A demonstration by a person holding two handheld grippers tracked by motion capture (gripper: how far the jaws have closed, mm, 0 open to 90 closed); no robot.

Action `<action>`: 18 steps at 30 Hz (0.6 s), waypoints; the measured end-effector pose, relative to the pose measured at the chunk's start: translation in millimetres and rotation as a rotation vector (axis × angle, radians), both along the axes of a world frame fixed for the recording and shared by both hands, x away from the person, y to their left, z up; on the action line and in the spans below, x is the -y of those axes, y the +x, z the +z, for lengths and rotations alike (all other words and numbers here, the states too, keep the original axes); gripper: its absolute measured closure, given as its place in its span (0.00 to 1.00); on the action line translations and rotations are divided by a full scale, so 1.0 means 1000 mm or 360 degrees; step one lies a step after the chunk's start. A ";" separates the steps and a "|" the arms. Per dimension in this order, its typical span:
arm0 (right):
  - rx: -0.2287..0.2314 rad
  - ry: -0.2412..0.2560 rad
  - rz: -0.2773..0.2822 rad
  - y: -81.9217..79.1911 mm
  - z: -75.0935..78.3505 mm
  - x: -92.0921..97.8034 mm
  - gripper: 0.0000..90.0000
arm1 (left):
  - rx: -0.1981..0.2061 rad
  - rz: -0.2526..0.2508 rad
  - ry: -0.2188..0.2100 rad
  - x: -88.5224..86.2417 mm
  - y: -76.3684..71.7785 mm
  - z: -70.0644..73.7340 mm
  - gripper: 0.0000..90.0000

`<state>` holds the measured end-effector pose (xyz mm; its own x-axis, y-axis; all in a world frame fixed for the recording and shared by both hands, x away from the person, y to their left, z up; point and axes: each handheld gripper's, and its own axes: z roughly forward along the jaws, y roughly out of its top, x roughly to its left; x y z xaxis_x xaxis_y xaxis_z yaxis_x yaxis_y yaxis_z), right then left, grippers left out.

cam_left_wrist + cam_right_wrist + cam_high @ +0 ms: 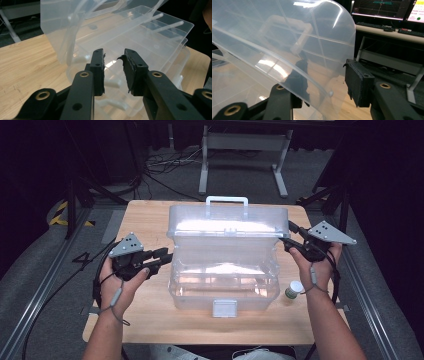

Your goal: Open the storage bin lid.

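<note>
We see a clear plastic storage box (223, 280) at the middle of a light wooden table (150, 312), its lid (227, 222) raised and leaning toward the far side, white handle (226, 200) uppermost and a white latch (224, 308) on the near wall. The person's left hand (120, 282) comes in from the near left, wrist cocked, pointing the left gripper (162, 257) rightward at the box's left end. From that gripper's own camera we see its black jaws standing apart with nothing between them, just short of the box wall (75, 37). The right hand (317, 265) reaches in from the near right, holding the right gripper (290, 240) at the lid's right edge. In the right gripper view the jaws are spread wide, one behind the translucent lid (287, 45) and one outside it, straddling the edge without pinching it. A small white-capped bottle (294, 289) stands on the table just right of the box, beneath the right wrist.
</note>
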<state>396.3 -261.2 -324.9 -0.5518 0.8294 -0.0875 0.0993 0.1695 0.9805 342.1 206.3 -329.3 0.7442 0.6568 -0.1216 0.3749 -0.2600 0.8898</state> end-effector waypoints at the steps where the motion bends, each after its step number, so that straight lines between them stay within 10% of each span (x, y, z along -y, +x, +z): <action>1: 0.0004 -0.0002 -0.0006 0.000 0.000 0.000 0.60 | -0.0017 -0.0012 0.0003 -0.002 -0.002 -0.003 0.78; 18: -0.0006 0.0039 0.0006 0.006 0.002 0.001 0.59 | -0.0177 -0.0334 0.0110 0.019 -0.023 -0.041 0.78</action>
